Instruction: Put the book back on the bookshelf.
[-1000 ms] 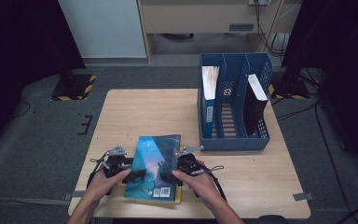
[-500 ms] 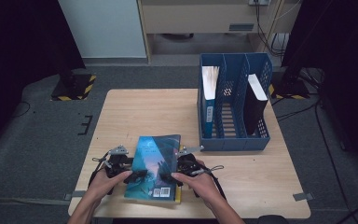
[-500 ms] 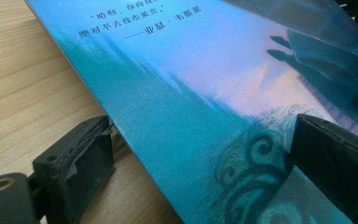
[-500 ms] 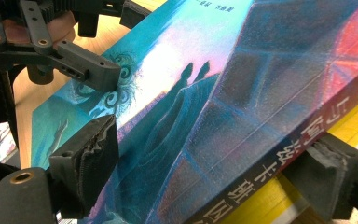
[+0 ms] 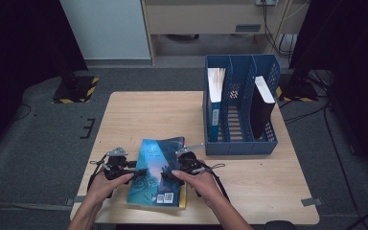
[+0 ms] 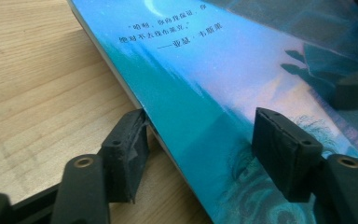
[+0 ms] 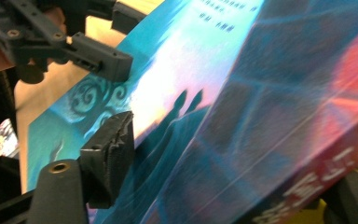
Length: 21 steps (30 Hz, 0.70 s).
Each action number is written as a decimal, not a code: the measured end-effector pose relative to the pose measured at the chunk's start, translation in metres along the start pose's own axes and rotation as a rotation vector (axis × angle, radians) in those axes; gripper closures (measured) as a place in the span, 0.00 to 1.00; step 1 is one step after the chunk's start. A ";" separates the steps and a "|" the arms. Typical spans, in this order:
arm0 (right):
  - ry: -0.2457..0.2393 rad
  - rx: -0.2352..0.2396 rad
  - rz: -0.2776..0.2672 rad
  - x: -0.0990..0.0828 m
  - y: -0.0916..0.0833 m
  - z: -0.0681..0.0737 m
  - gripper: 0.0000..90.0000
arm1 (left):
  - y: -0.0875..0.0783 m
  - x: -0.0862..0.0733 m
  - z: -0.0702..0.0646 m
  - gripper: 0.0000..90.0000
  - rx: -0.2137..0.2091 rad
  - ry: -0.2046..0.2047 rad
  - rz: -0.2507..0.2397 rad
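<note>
Two grippers | jaws just closed onto book edges, left and right | book grasped, lift now judged possible.

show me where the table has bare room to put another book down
Free: the table's far left, from the book up to the far edge and across to the file rack; also the near right corner below the rack. Crowded: the near middle, where both grippers, left and right, flank the book.

Light wooden table, blue-covered book near its front edge, blue file rack at right.
</note>
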State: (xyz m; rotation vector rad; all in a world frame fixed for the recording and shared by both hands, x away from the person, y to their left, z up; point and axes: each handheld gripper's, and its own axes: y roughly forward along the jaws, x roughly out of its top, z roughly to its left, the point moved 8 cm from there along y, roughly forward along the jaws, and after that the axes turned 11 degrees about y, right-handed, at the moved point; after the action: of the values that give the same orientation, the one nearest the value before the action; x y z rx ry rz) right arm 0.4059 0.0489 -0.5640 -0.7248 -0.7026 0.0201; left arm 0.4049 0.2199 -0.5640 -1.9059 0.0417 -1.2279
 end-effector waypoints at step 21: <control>-0.034 0.000 0.001 0.036 -0.016 0.011 0.63 | -0.024 0.020 0.015 0.84 0.032 -0.013 0.015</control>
State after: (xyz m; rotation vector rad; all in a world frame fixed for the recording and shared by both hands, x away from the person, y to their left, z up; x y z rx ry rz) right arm 0.4239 0.0524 -0.5267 -0.7261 -0.7351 0.0337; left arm 0.4169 0.2359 -0.5360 -1.8822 0.0294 -1.1995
